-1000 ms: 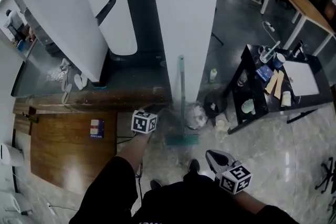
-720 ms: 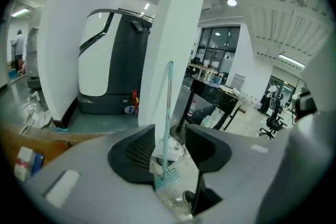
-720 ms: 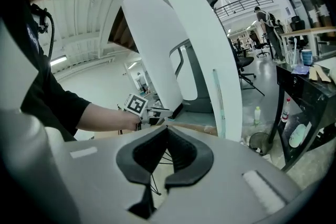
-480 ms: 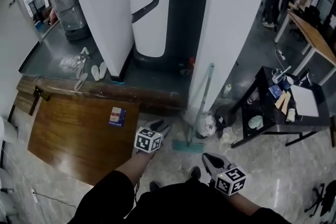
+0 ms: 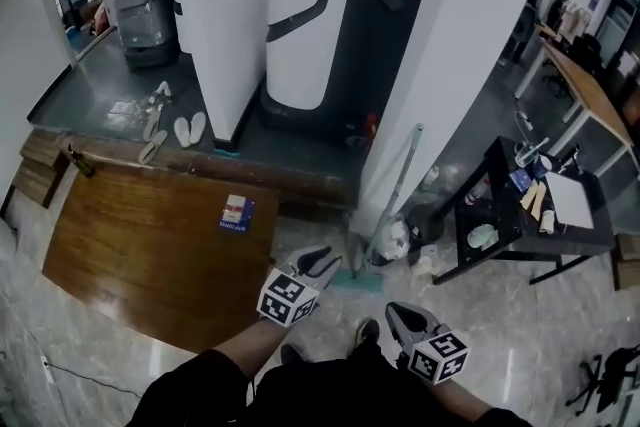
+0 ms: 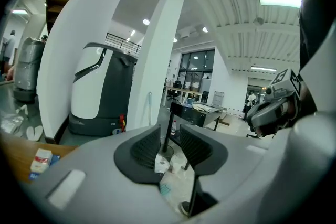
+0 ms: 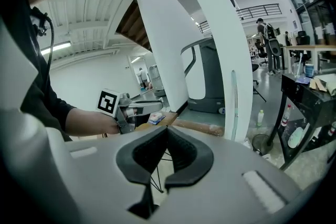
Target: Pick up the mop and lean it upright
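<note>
**Mop left standing against the pillar**

The mop leans upright on the white pillar with its head on the floor, and we are not holding it. Over the last second we have backed away, so both grippers now sit near our body, well clear of the handle. The left gripper has its jaws partly apart; they have just been closing, with nothing between them. The right gripper is closed and empty. We judge the task done, provided the handle doesn't slide.
</note>
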{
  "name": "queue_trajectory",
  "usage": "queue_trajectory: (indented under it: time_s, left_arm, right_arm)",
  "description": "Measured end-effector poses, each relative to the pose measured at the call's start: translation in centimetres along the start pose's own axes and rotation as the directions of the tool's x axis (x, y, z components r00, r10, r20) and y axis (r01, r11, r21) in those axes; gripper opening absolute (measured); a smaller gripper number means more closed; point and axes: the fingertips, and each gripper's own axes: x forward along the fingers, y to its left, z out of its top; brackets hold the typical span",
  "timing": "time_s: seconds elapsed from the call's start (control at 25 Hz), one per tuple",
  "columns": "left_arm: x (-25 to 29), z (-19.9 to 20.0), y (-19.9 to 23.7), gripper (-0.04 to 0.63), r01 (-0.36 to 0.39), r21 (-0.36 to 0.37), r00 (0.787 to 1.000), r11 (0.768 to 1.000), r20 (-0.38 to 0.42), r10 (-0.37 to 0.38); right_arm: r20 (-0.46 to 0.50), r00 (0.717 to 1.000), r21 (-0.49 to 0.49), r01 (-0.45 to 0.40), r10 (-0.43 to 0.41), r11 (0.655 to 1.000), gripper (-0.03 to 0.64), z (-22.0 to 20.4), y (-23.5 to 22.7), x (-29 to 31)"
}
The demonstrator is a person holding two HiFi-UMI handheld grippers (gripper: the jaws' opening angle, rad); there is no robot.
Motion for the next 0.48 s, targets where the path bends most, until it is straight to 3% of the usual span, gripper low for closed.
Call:
queue_trajectory:
  time_s: [0.2,0.32,0.48]
  left_arm:
    - [-3.9,-1.0,-2.0,0.116,-0.027,0.001,0.998,1.000,0.051,0.027]
    - [-5.8,-1.0,-3.6,0.106,-0.043,-0.024,0.997,0.999,0.065,0.045]
    - [-7.0,-0.4,-6.7,0.089,-0.073,-0.002,0.994,0.997,0.080,0.073]
  right_arm:
    - [-0.002,1.000,0.004,0.023,-0.023,1.000,0.005,-0.9,0.3,-1.5]
    - [0.000,1.000,0.006,-0.001,0.001,1.000,0.005,-0.9,0.5,-2.1]
    - [0.029,0.999,0.004,-0.039,0.039,0.999,0.005,-0.9,-0.1,-3.5]
